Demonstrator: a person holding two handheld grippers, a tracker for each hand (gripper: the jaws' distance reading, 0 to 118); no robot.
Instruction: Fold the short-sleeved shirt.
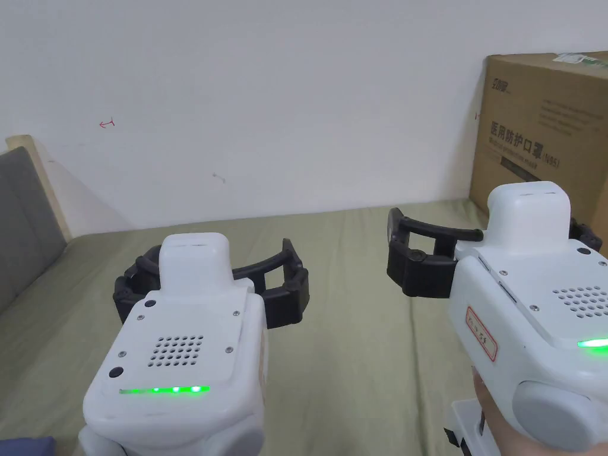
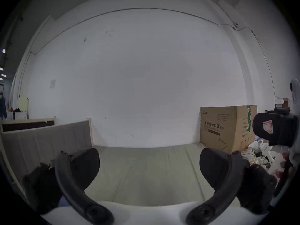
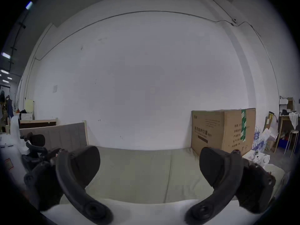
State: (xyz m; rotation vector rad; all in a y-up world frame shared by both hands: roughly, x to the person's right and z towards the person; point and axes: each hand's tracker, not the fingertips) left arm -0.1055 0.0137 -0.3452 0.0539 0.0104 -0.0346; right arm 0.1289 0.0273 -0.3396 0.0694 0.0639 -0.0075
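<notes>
While both claws, left claw and right claw, gape empty, a cardboard box stands right.

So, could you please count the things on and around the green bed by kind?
Grippers: 2, left gripper and right gripper, both open
Cardboard box: 1
Grey headboard: 1
Green bed: 1
Total: 5

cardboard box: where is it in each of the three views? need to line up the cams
Head view: cardboard box at the right edge, behind the right gripper.
Left gripper view: lower right, on the bed's far right corner.
Right gripper view: lower right, beyond the right jaw.
Shared landmark: the green bed sheet meeting the white wall.
</notes>
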